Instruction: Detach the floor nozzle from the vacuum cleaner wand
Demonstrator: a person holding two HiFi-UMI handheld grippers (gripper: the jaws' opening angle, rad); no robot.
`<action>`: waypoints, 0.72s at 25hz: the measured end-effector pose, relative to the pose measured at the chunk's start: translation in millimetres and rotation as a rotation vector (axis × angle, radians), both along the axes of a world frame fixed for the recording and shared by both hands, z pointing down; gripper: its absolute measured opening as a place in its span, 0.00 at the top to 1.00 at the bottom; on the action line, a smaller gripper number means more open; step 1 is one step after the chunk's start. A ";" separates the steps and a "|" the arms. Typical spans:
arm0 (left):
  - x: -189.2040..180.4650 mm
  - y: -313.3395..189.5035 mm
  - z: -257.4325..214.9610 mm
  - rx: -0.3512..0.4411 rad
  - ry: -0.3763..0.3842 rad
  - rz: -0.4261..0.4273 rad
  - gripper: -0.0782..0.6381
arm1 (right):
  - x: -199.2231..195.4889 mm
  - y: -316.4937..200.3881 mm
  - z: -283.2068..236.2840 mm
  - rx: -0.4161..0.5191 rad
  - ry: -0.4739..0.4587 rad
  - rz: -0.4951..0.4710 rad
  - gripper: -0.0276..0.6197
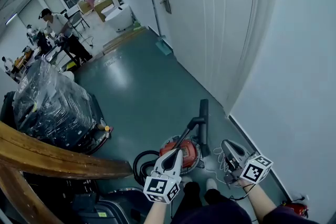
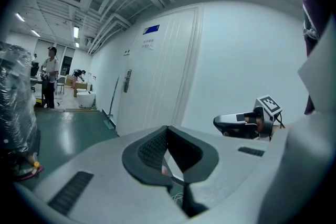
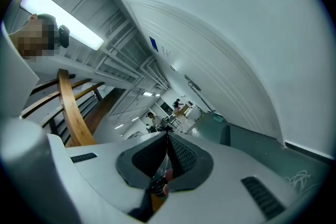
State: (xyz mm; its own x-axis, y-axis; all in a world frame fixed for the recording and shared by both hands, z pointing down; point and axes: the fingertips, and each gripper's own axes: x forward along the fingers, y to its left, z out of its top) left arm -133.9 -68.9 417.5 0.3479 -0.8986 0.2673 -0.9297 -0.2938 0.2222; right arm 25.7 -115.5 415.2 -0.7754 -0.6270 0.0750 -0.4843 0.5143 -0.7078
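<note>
The left gripper [image 1: 175,153] is held with its jaws pressed together on nothing, and the right gripper [image 1: 227,145] is likewise closed and empty. Both are held over the red vacuum cleaner [image 1: 189,151] on the green floor [image 1: 142,92]. The dark floor nozzle [image 1: 203,112] is seen just beyond it, joined to the wand [image 1: 190,128], near the white wall [image 1: 283,76]

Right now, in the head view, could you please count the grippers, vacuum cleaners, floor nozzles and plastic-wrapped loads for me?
grippers: 2, the left gripper and the right gripper
vacuum cleaner: 1
floor nozzle: 1
plastic-wrapped load: 1
total: 5
</note>
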 end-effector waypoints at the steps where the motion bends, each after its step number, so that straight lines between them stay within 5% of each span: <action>1: -3.2 -4.1 1.6 -0.001 0.000 0.015 0.88 | -3.4 -3.3 1.6 -0.002 0.004 0.012 0.93; 18: -24.4 -60.8 72.4 -0.082 0.044 0.183 0.88 | -30.5 -48.1 41.8 -0.040 0.085 0.118 0.93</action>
